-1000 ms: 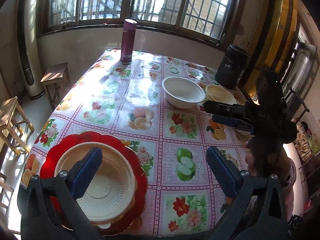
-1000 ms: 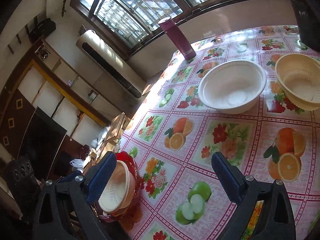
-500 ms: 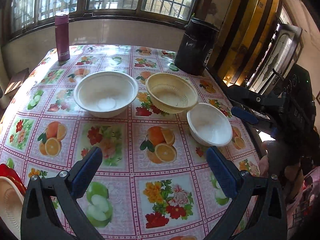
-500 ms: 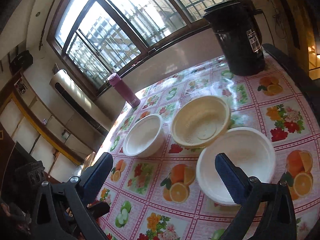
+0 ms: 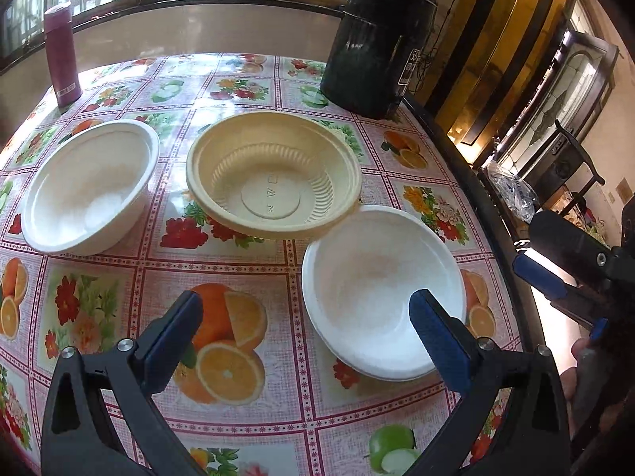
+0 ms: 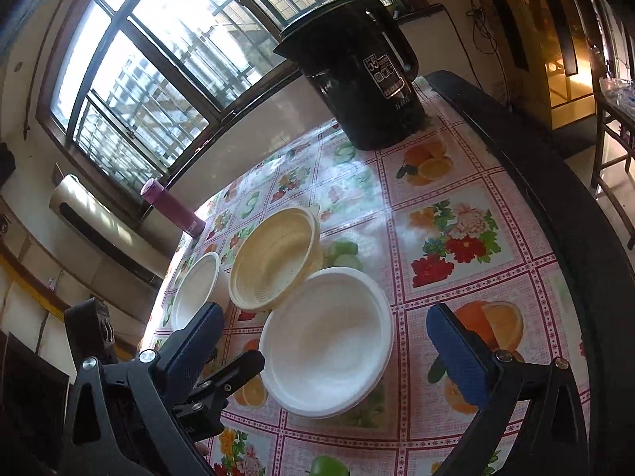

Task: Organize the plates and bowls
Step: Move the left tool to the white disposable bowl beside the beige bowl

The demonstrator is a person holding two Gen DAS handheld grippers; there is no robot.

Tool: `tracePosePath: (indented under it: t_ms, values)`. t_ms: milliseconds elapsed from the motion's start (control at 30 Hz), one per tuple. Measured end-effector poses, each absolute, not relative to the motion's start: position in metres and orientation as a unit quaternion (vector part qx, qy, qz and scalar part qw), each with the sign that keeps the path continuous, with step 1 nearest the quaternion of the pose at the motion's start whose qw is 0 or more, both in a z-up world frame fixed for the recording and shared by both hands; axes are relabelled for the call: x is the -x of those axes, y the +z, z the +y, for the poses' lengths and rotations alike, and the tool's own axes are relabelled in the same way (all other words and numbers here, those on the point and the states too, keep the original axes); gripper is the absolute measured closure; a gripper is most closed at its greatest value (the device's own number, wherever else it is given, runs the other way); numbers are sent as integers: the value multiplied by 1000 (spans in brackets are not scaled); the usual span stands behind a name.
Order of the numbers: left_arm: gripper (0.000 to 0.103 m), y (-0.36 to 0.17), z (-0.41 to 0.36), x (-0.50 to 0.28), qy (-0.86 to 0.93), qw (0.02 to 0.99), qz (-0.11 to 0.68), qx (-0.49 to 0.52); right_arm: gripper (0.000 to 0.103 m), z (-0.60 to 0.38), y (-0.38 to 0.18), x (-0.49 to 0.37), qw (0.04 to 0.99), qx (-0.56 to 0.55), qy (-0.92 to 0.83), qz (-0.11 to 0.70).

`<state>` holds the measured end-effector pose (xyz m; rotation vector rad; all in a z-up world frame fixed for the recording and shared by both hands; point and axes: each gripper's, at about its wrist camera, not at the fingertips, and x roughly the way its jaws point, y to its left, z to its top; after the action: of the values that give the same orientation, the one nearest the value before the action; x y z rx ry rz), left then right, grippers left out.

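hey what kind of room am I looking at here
Most likely a home dining room: a table under a fruit-and-flower oilcloth, bowls such as the cream bowl, a black electric kettle and barred windows.

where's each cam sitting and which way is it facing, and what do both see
Left wrist: rides the left gripper, tilted down over the table; open jaws frame the near white bowl; the right gripper and a hand show at right.
Right wrist: rides the right gripper, looking across the table toward the window; open jaws, empty; the left gripper shows at lower left.
Shared: near white bowl, cream bowl, far white bowl, black kettle, purple flask.
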<state>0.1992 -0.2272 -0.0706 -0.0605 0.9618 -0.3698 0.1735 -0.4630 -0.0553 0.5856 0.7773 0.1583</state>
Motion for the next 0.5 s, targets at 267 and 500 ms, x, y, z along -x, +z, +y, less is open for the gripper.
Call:
tracePosePath:
  t_ms: [267, 500]
  values:
    - [0, -92, -228, -203, -136, 886, 442, -16, 0, -462, -72, -181, 865, -285, 50, 410]
    - [0, -91, -216, -204, -137, 890, 435, -7, 0, -463, -87, -187, 852, -298, 40, 429]
